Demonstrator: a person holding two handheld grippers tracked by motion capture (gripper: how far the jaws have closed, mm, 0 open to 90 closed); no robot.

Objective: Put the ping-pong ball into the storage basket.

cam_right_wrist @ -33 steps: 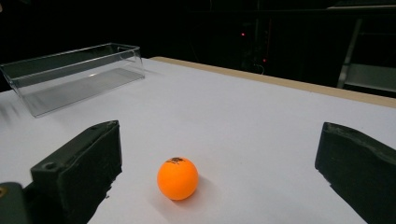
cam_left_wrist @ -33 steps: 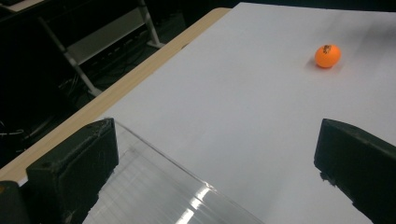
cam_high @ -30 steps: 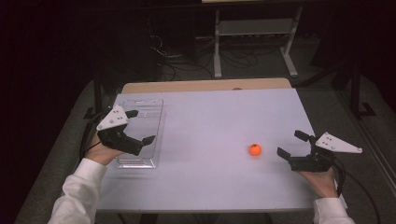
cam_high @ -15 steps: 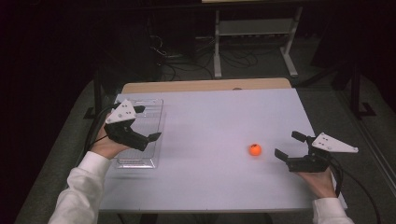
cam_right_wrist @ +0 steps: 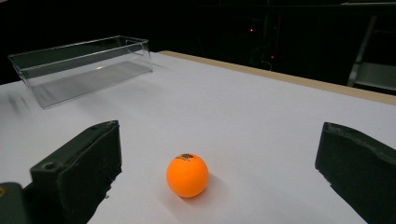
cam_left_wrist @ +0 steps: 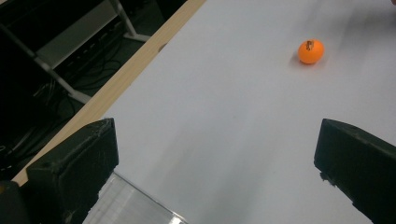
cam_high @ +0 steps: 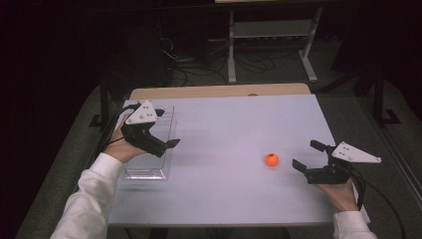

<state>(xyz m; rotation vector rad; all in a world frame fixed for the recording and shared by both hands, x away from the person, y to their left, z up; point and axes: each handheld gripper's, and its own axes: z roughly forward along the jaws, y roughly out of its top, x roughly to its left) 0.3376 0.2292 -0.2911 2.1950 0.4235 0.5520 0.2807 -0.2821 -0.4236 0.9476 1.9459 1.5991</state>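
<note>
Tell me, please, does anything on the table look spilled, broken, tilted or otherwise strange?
Nothing stands out. The orange ball rests whole on the white table, in front of the open right gripper. The clear plastic box stands flat and empty near the table's left edge, under the open left gripper.

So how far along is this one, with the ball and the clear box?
Nothing looks done: the orange ball lies loose on the white table, apart from the empty clear plastic box. In hand: the right gripper is open and lined up on the ball, not touching it. The left gripper, open, hovers over the box. Left: grasping and probably boxing the ball.
</note>
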